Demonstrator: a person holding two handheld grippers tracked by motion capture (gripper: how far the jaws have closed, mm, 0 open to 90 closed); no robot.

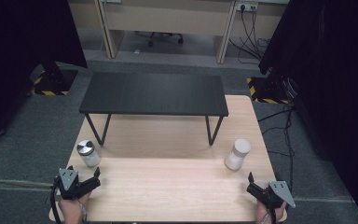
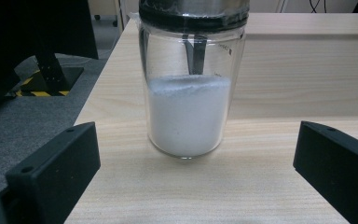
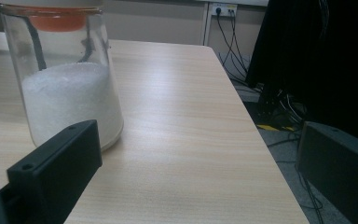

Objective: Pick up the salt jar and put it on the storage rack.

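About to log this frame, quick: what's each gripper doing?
Left gripper: open, holding nothing, metal-lidded jar ahead.
Right gripper: open, holding nothing, white-lidded jar ahead.

Each black hand-held gripper (image 1: 92, 179) (image 1: 251, 184) carries a grey three-cornered plate and a trailing cable.

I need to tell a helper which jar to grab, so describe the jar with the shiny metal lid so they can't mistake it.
Start at the light wooden table with the black metal-legged bench on it. By the bench's left front leg, ahead of the left tool, stands a clear glass jar half full of white powder. Its shiny silver metal lid sets it apart from the white-lidded jar on the right.
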